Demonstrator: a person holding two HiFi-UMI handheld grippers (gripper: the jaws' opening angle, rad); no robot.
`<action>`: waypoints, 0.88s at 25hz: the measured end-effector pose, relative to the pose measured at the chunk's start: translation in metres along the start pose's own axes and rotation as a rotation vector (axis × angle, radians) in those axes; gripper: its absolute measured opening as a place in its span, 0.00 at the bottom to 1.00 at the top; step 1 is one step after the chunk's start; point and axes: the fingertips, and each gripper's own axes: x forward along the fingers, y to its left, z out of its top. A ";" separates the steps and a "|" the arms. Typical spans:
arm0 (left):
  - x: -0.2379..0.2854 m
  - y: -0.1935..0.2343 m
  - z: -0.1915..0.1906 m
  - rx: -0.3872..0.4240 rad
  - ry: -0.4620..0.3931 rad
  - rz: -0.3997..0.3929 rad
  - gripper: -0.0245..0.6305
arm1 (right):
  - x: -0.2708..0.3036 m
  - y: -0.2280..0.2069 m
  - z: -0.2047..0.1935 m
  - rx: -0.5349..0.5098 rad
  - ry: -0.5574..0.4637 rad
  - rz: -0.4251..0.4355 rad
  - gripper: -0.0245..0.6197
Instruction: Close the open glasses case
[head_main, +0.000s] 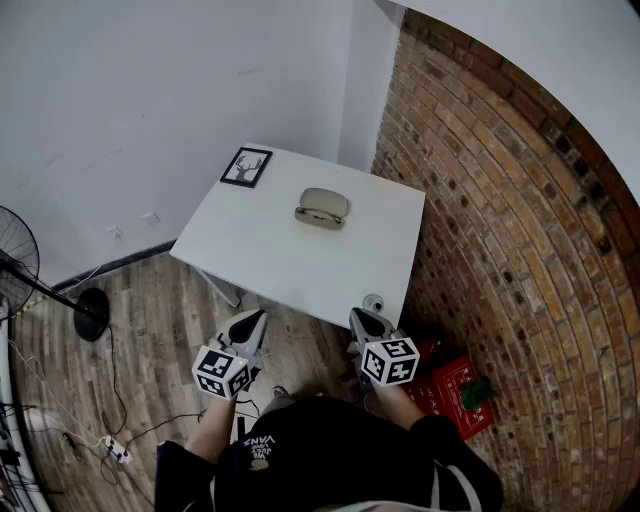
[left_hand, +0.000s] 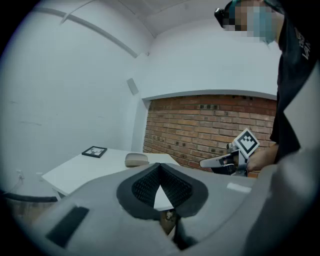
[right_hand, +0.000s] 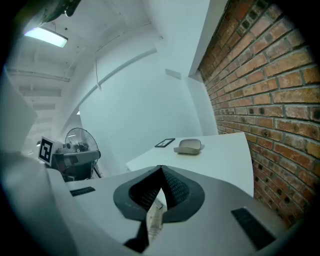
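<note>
Left gripper (head_main: 257, 319) and right gripper (head_main: 358, 317), both pressed together empty, hang at six o'clock; glasses case (head_main: 322, 208) at twelve o'clock sits unclosed.

Right tongs (right_hand: 160, 169) closed, empty; glasses case (right_hand: 189, 146) rests on white table (right_hand: 225, 162).

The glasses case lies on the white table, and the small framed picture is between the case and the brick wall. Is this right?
No. The glasses case does lie on the white table, but the head view shows the small framed picture on its other side, away from the brick wall.
</note>
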 end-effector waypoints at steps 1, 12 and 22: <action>0.001 -0.001 0.000 0.003 -0.010 0.008 0.04 | 0.000 -0.001 0.002 -0.008 -0.007 0.008 0.04; 0.034 -0.003 -0.010 0.040 0.028 -0.028 0.49 | 0.029 -0.008 0.024 -0.022 -0.060 0.062 0.38; 0.074 0.065 0.000 0.060 0.076 -0.138 0.51 | 0.085 -0.020 0.041 0.046 -0.060 -0.055 0.42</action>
